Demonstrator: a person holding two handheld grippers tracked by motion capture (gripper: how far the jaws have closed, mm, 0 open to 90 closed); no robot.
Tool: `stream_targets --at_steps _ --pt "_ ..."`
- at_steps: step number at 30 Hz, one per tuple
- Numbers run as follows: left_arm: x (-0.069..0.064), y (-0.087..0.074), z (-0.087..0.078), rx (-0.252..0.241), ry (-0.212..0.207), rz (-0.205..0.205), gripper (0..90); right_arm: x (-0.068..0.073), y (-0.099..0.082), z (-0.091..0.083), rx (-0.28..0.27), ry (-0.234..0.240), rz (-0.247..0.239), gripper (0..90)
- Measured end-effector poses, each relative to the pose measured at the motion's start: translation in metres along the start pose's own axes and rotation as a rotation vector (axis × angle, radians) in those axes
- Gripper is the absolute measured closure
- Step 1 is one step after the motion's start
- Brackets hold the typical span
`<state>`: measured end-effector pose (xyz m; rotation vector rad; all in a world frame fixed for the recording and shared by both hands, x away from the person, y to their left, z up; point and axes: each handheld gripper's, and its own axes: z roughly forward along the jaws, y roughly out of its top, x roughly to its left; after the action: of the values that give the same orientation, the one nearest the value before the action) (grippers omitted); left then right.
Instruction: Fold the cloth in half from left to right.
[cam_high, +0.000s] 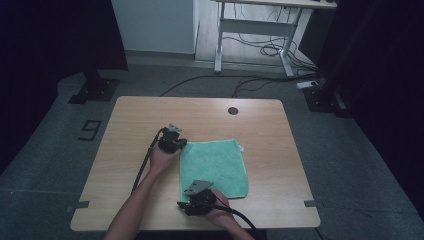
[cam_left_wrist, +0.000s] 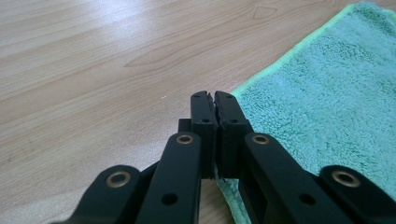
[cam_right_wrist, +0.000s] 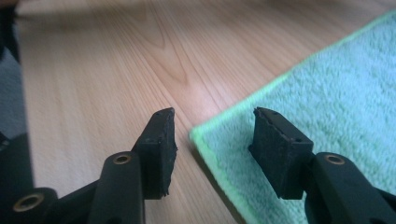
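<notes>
A green towel (cam_high: 215, 165) lies flat on the wooden table (cam_high: 150, 115). My left gripper (cam_high: 176, 144) rests at the towel's far left corner. In the left gripper view its jaws are pressed together (cam_left_wrist: 213, 100), and the towel (cam_left_wrist: 327, 93) runs in under the tips at that corner. My right gripper (cam_high: 192, 204) sits at the near left corner. In the right gripper view it (cam_right_wrist: 212, 116) stands open astride the towel's corner (cam_right_wrist: 205, 135), one pad (cam_right_wrist: 161, 140) over bare wood and the other pad (cam_right_wrist: 275, 144) over the cloth, neither pressing on it.
A dark round grommet (cam_high: 233, 110) sits near the table's far edge. Bare wood lies left of the towel (cam_left_wrist: 93, 70). Beyond the table are a white desk frame (cam_high: 255, 30), floor cables (cam_high: 250, 82) and dark stand bases (cam_high: 95, 90).
</notes>
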<state>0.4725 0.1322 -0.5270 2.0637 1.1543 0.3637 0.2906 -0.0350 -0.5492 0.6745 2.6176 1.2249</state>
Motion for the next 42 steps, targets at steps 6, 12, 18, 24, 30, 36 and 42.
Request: stream_targets --at_steps 6,12,18,24,30,36,42 --pt "0.000 0.000 -0.002 -0.006 -0.005 -0.010 87.6 -0.002 -0.002 0.000 -0.015 -0.058 0.009 68.2" --pt "0.000 0.000 -0.005 -0.009 -0.005 -0.010 87.7 -0.003 -0.001 0.001 -0.019 -0.096 0.016 84.2" --pt "0.001 0.006 -0.015 -0.024 -0.006 -0.014 87.6 -0.002 0.003 -0.003 -0.066 -0.044 0.050 85.3" --pt "-0.003 0.015 -0.029 -0.053 -0.017 -0.014 87.7 0.003 0.010 -0.008 -0.119 -0.022 0.058 85.2" --pt "-0.007 0.022 -0.041 -0.076 -0.021 -0.008 87.7 0.007 0.018 -0.011 -0.163 -0.014 0.063 85.2" --pt "-0.007 0.027 -0.046 -0.072 -0.023 0.001 87.6 0.008 0.019 -0.006 -0.165 -0.012 0.073 85.4" --pt "-0.010 0.033 -0.053 -0.084 -0.029 0.011 87.7 0.007 0.022 -0.007 -0.187 -0.016 0.089 85.3"
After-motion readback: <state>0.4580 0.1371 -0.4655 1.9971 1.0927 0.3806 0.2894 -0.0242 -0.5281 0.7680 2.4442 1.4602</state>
